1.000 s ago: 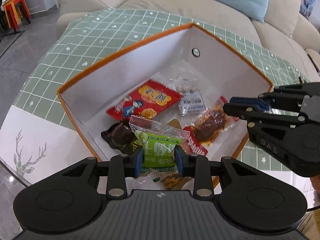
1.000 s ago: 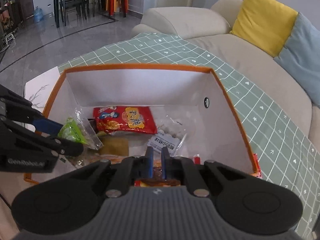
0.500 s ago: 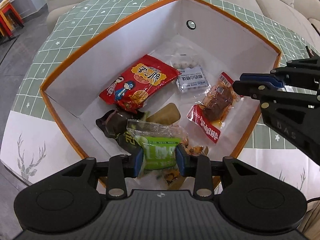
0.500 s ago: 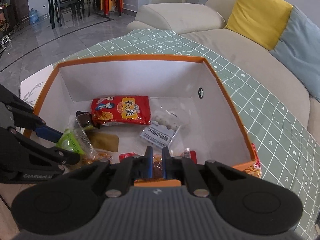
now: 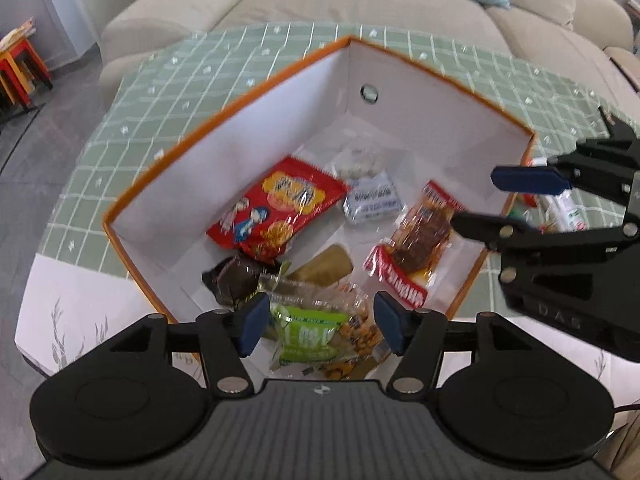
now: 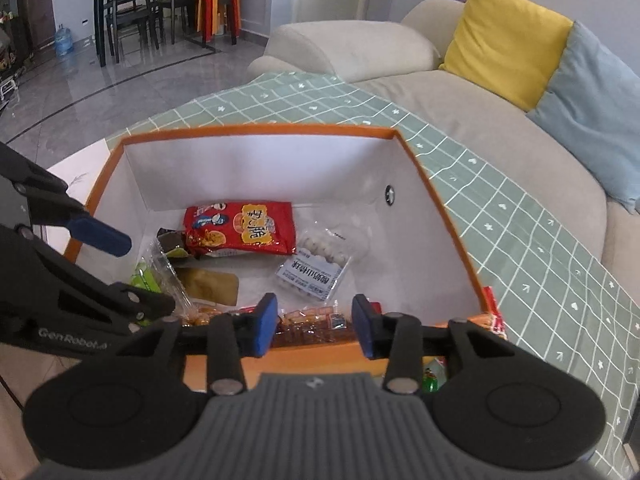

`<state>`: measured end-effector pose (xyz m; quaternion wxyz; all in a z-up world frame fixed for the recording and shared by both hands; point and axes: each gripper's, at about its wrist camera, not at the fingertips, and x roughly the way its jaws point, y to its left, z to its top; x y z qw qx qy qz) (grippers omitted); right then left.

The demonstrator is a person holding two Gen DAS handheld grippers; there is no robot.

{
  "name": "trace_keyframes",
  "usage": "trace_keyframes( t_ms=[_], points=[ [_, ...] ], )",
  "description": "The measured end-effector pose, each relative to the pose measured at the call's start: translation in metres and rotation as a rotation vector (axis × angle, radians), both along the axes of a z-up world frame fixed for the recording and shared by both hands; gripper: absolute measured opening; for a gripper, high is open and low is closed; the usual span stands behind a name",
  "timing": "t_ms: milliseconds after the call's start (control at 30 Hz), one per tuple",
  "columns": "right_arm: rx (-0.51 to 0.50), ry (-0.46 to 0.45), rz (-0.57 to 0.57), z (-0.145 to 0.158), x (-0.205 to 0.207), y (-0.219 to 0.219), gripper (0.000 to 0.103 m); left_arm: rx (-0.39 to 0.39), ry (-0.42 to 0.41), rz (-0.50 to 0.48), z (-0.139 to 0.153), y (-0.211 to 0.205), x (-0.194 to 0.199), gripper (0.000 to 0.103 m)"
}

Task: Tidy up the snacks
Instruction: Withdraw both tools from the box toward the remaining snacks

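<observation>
Orange-rimmed storage box [image 5: 224, 128], white inside, standing on a surface covered by a green checked cloth [image 5: 160, 92]; beige sofa [image 6: 440, 92] beyond it with a yellow cushion [image 6: 504, 40] and a pale blue cushion [image 6: 592, 104]. Contents on the box floor: red snack bag [image 5: 276, 208] toward the far left; clear pack of small white sweets [image 5: 368, 196] beside it to the right; brown meat snack with red label [image 5: 416, 240] at the right; tan flat pouch [image 5: 324, 266] in the middle; dark brown wrapped piece [image 5: 232, 280] near left; green snack packet [image 5: 308, 332] lying over a clear pack of orange-brown pieces [image 5: 356, 332] at the near wall. Left gripper [image 5: 320, 326] above the near corner, jaws opening, the green snack packet between them but clear of both pads. Right gripper [image 6: 314, 326] over the near edge of the box, jaws opening, the meat snack seen below in the gap, not gripped. More packets [image 5: 560, 212] lie on the cloth outside the right wall, partly hidden by the right gripper. Dining chairs [image 6: 132, 4] and red stools [image 6: 220, 4] far across the room.
</observation>
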<state>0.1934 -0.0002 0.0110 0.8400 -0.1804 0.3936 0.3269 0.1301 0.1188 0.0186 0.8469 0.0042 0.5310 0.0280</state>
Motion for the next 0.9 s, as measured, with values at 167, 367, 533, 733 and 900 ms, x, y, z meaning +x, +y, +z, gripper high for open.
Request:
trace_keyframes(
  t_ms=[167, 367, 533, 733, 900],
  points=[
    [0.016, -0.025, -0.078, 0.013, -0.007, -0.02, 0.052, 0.012, -0.125, -0.024, 0.019, -0.013, -0.012, 0.071],
    [0.076, -0.045, -0.206, 0.024, -0.023, -0.059, 0.058, 0.034, -0.272, -0.092, 0.037, -0.041, -0.029, 0.072],
    [0.093, -0.069, -0.302, 0.023, -0.042, -0.093, 0.058, -0.027, -0.341, -0.137, 0.046, -0.063, -0.039, 0.072],
    [0.102, -0.064, -0.384, 0.016, -0.063, -0.133, 0.06, -0.119, -0.378, -0.175, 0.041, -0.088, -0.049, 0.072],
    [0.089, -0.075, -0.421, 0.006, -0.077, -0.158, 0.064, -0.144, -0.364, -0.207, 0.026, -0.108, -0.049, 0.072]
  ],
)
